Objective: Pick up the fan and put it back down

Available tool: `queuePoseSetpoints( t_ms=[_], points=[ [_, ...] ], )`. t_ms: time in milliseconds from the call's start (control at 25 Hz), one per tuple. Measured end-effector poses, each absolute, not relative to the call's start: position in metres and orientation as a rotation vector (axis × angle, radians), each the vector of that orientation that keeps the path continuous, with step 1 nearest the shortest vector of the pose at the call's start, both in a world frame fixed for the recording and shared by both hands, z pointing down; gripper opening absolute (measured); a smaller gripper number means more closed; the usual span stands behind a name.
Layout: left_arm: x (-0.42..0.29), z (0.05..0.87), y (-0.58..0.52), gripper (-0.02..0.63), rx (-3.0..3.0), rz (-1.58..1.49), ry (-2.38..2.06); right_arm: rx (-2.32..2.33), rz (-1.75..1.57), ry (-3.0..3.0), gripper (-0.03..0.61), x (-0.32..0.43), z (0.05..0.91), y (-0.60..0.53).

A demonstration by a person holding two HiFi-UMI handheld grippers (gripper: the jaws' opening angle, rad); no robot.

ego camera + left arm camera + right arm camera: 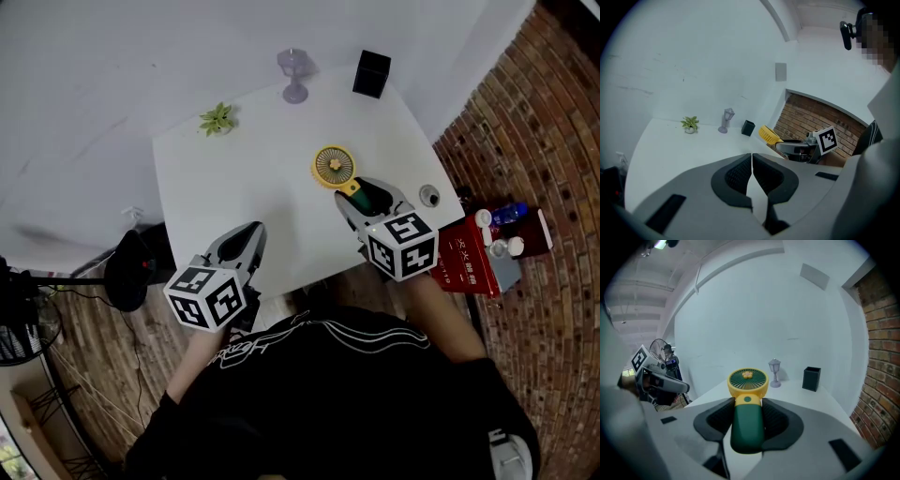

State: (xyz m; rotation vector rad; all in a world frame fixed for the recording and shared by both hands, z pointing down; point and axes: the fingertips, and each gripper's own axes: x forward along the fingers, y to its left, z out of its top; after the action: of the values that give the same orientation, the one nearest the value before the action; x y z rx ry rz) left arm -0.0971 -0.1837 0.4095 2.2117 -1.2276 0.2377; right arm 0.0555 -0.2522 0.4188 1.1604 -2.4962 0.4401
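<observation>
Right gripper (747,417): jaws clamped on the green handle (747,427) of the fan (747,380), one pad on each side. Held over the near right part of the table (244,178).

Left gripper (752,165): jaws together, nothing between them. Held at the table's near left edge, well apart from the right gripper.

Table: white, plain top, roughly square. Along its far side stood a small green plant (217,119) in a pale pot, a pale lilac lantern figure (294,75) and a black open box (371,73), in that order from left to right, each apart from the next. A small round item (429,195) lay near the right edge; its kind could not be told.

Room: white wall (141,56) behind the table and brick wall (881,357) to the right. Beside the table on the right was a red box (469,255) with bottles (506,214) next to it. A black stand (127,272) stood at the left.

Fan: hand-held. The round yellow head had a dark green grille and a small yellow flower at its centre. A yellow collar with one green button joined it to the rounded dark green handle. The head stuck out past the jaw tips, pointing toward the far side of the table. Whether the fan touched the tabletop or hung clear of it could not be told.
</observation>
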Motion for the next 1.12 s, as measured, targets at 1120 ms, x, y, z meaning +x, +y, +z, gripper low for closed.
queuePoseSetpoints(
  t_ms=[1120],
  points=[
    [-0.153, 0.441, -0.236, 0.035, 2.049, 0.217, -1.375, 1.069, 0.468, -2.200, 0.181, 0.035, 0.570, -0.356]
  ],
)
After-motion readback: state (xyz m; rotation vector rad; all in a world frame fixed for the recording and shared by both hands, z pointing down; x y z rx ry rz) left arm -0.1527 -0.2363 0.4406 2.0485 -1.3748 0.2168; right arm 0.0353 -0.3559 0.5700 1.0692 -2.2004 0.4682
